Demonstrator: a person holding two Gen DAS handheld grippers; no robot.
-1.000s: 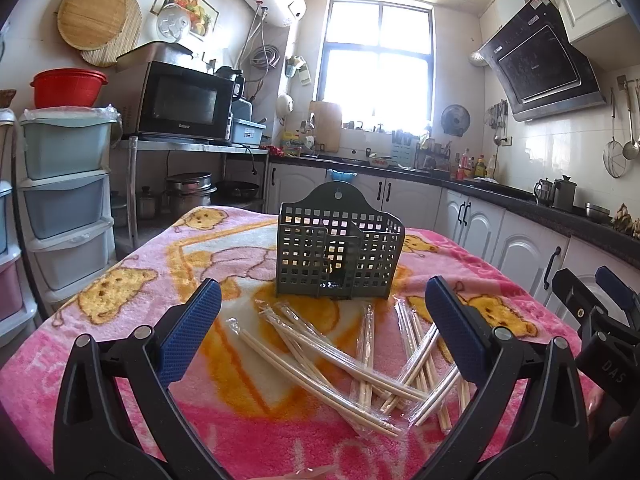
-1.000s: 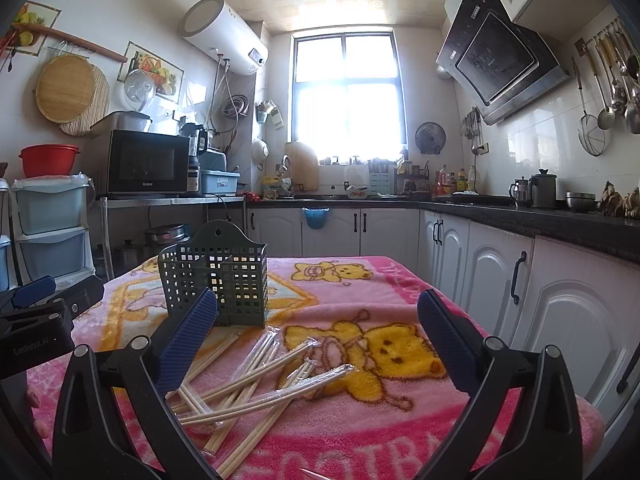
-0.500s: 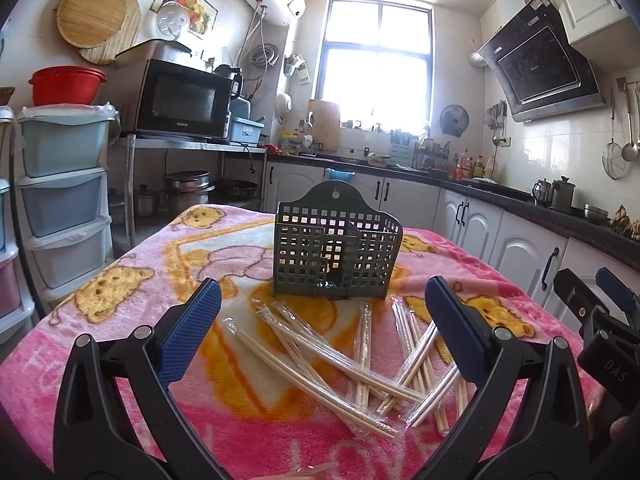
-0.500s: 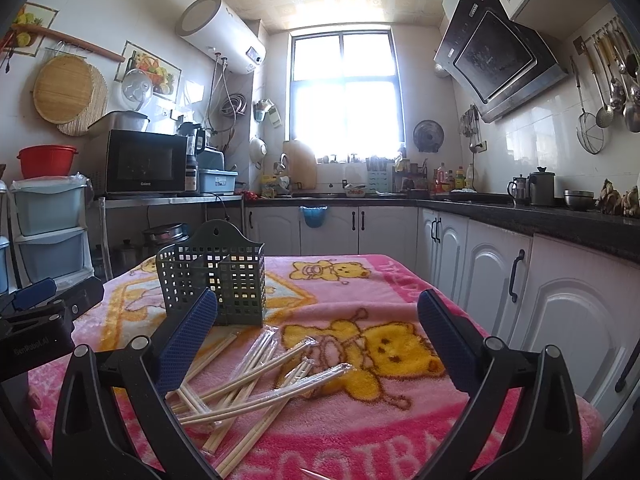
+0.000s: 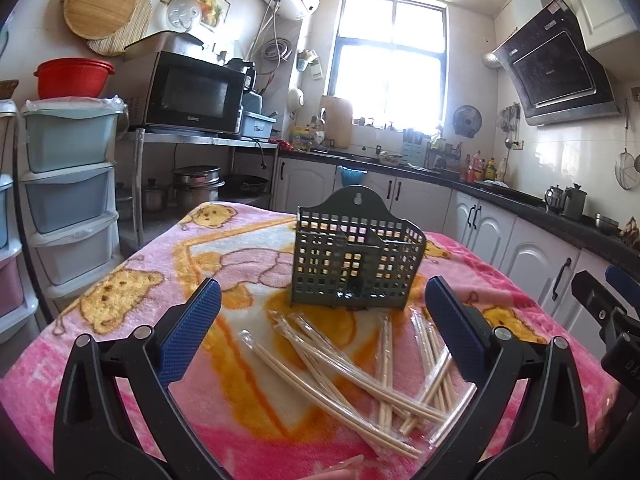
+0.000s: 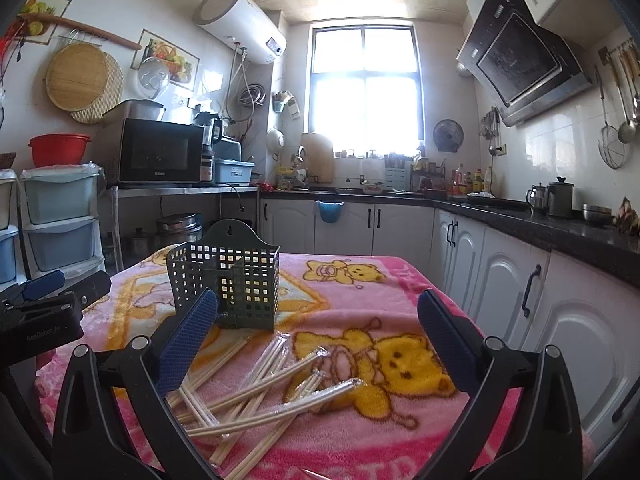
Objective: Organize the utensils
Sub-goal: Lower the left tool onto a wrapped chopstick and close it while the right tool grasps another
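Observation:
A dark green perforated utensil basket (image 5: 356, 258) stands upright on the pink blanket-covered table (image 5: 132, 280); it also shows in the right wrist view (image 6: 228, 284). Several pairs of wrapped wooden chopsticks (image 5: 360, 376) lie scattered in front of it, also seen in the right wrist view (image 6: 264, 392). My left gripper (image 5: 326, 328) is open and empty, hovering above the chopsticks. My right gripper (image 6: 316, 340) is open and empty, above the same pile from the right. Each gripper shows at the edge of the other's view.
Stacked plastic drawers (image 5: 68, 200) stand left of the table. White cabinets with a dark counter (image 6: 520, 264) run along the right and back. A microwave (image 5: 192, 94) sits on a metal shelf at the back left.
Both grippers have shifted slightly; the basket and chopsticks sit a little differently in view. Nothing was grasped or moved.

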